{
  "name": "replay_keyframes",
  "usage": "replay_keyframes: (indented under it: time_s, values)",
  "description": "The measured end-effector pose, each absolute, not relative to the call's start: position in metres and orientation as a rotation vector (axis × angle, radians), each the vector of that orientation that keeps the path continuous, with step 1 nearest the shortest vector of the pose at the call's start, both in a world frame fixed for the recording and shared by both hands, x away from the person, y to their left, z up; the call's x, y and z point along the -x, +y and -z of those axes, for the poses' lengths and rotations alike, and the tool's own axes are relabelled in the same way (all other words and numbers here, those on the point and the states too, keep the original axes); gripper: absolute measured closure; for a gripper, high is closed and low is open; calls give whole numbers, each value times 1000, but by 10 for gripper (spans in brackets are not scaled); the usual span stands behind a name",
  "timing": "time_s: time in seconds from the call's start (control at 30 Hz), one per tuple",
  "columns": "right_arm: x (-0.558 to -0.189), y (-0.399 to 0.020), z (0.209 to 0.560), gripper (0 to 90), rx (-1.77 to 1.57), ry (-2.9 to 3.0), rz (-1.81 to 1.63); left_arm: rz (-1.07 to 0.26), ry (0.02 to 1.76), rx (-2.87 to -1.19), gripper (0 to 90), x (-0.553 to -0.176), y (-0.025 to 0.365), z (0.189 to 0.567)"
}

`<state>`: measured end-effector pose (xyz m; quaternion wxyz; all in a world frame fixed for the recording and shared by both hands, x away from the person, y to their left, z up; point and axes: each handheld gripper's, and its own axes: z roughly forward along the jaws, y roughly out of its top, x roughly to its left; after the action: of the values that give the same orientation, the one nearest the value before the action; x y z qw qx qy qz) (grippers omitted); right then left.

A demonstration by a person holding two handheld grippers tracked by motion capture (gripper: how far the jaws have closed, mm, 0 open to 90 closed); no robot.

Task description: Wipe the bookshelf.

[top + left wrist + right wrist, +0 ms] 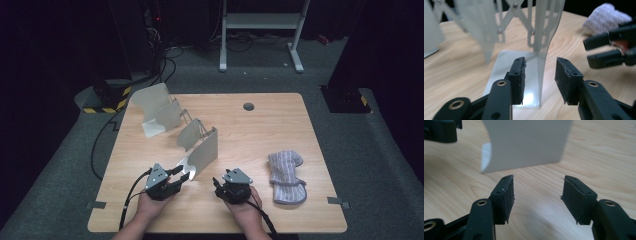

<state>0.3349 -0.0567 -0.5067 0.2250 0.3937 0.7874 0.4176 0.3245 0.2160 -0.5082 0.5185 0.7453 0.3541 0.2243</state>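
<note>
Both grippers are open right now: the left gripper (540, 80) straddles the near end plate of the pale metal expanding file rack (197, 150) mid-table, untouched. I'd square the right gripper (537, 197) up before squeezing either.

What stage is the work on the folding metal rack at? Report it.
Done, it seems: the grey expandable metal rack with upright plates stands stretched out across the light wooden table. In hand: the left hand-held gripper is open, with the nearest plate's edge between its pads, not pinched. The right hand-held gripper is open, short of that plate. Left: the striped grey knitted cloth lies untouched.
</note>
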Motion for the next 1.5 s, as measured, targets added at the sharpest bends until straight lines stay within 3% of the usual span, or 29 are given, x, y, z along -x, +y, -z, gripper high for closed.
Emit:
replay_keyframes:
  time_s: [0.33, 0.63, 1.3, 1.5]
  values:
    - [-359, -16, 505, 323, -1054, 2191, -1198, -558, 954, -1797, 566, -306, 251, 515]
    - [-372, -6, 505, 302, -1085, 2174, -1203, -565, 999, -1787, 564, -300, 263, 518]
    - [-402, -84, 500, 347, -1274, 1961, -1077, -518, 963, -1815, 552, -308, 249, 520]
    - [-402, -83, 499, 383, -1251, 1951, -1095, -520, 973, -1818, 548, -307, 252, 521]
